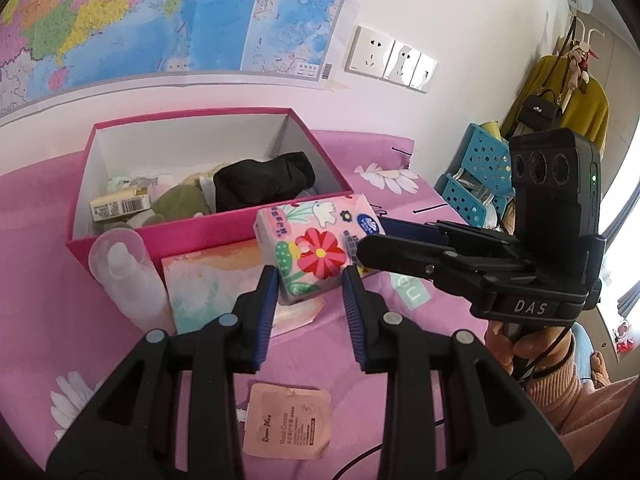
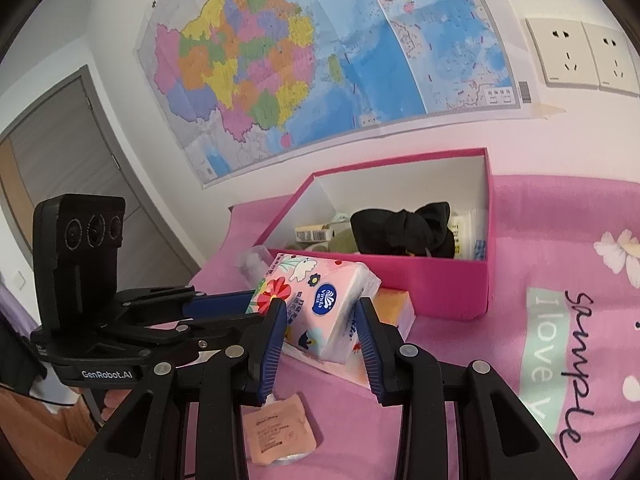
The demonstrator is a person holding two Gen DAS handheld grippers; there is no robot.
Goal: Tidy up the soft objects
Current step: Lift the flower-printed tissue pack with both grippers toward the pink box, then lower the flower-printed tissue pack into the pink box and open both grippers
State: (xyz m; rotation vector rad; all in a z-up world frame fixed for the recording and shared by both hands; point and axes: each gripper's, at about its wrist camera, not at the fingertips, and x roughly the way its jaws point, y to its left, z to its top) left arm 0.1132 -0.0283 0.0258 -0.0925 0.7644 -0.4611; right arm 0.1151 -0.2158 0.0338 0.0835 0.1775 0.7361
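A pink flowered tissue pack (image 1: pixel 316 240) (image 2: pixel 320 280) hangs tilted just in front of the open pink box (image 1: pixel 208 232) (image 2: pixel 400 276). My right gripper (image 2: pixel 320 312) (image 1: pixel 372 236) is shut on the pack's end and reaches in from the right in the left wrist view. My left gripper (image 1: pixel 310 276) (image 2: pixel 244 310) has its jaws a little apart. Its tips are at the pack's near corner, and I see no pad pressing on it. In the box lie a black cloth (image 1: pixel 260 184) (image 2: pixel 400 232), a green soft thing and small packets.
Under the lifted pack lies an orange and teal tissue pack (image 1: pixel 208 280) (image 2: pixel 394 308). A clear bottle (image 1: pixel 128 276) lies left of it. A pink sachet (image 1: pixel 286 420) (image 2: pixel 280 432) rests on the pink sheet. Blue baskets (image 1: pixel 476 184) stand at the right.
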